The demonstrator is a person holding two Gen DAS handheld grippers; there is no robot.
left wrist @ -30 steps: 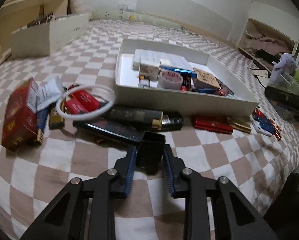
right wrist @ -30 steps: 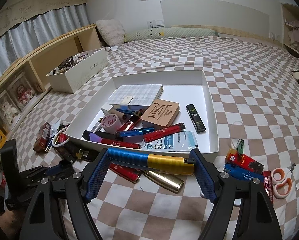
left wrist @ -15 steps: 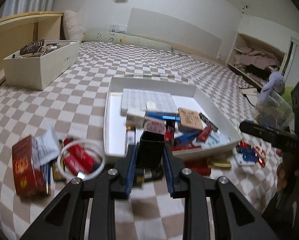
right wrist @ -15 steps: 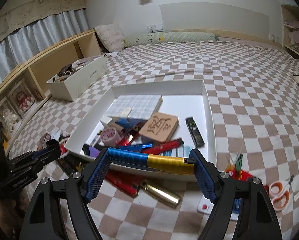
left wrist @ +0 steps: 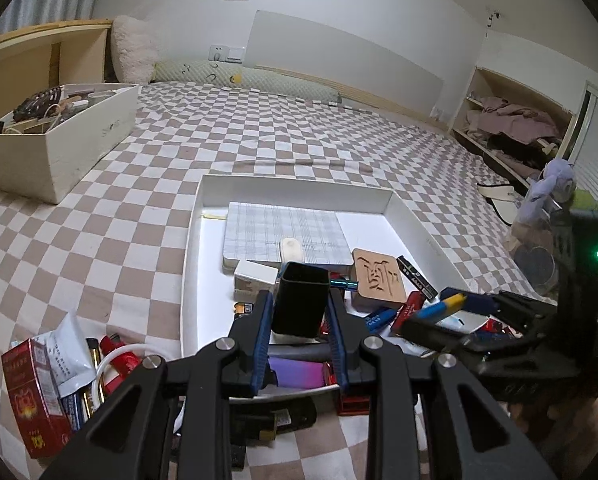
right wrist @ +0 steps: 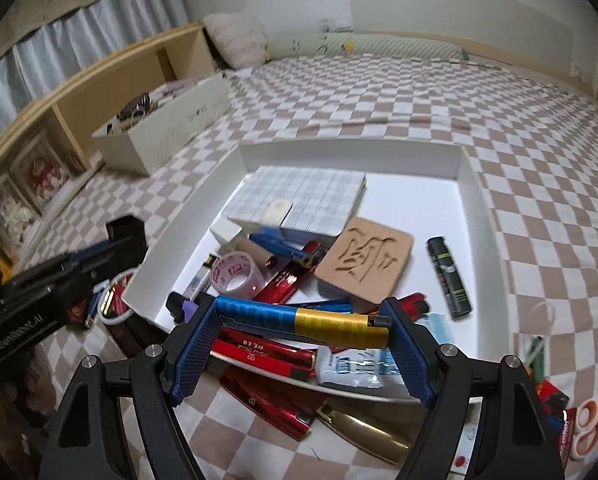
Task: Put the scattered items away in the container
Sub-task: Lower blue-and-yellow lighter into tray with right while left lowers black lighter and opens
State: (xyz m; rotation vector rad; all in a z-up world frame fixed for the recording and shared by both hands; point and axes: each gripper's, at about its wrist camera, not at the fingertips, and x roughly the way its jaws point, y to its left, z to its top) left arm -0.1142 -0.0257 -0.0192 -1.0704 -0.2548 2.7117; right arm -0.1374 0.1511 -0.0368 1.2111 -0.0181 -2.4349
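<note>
Left wrist view: left tool point(left wrist: 299, 322) grips black box point(left wrist: 299, 300) above white tray point(left wrist: 415, 220).
Right tool point(right wrist: 299, 344): clamps blue-and-gold lighter point(right wrist: 303, 322) endwise.
Risk: lighter may pivot loose, missing tray.

Left hand-held gripper point(left wrist: 299, 322) clamps black square cup point(left wrist: 300, 298) above white tray point(left wrist: 299, 192)

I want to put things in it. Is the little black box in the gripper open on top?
Yes, open. The little black box, pinched upright in the left gripper, shows a hollow rim on top and no lid.
</note>
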